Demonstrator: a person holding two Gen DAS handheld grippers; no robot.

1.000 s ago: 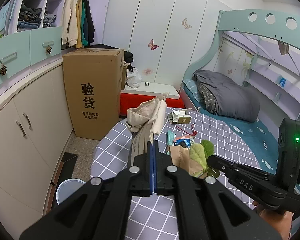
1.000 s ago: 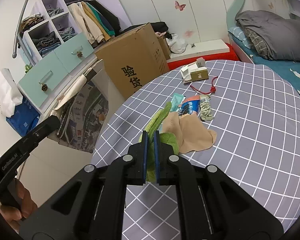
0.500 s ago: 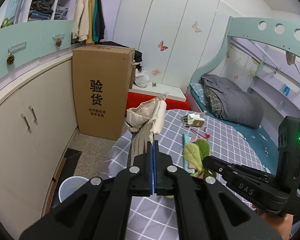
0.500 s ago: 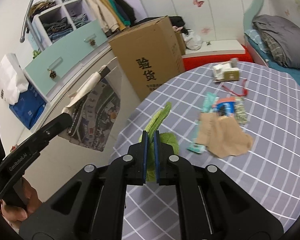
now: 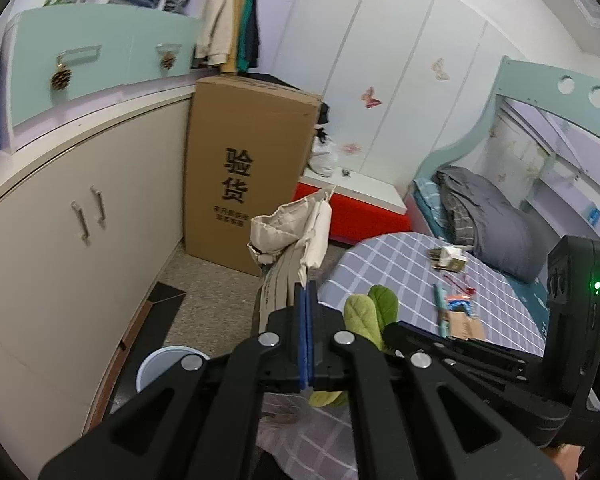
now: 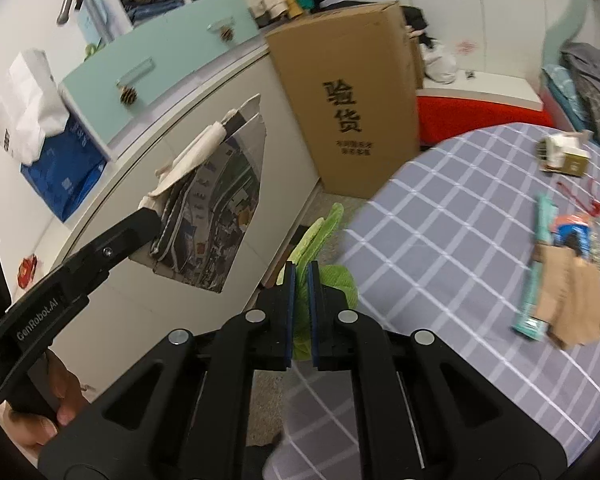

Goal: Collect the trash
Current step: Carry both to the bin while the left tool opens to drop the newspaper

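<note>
Green leaves [image 6: 320, 236] pinched upright beside bag [image 6: 208, 204].

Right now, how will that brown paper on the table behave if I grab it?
The brown paper looks creased and thin, so probably light and floppy. It lies over a teal wrapper, which may drag along. Flat on the tablecloth, its edge may be hard to pinch.
</note>
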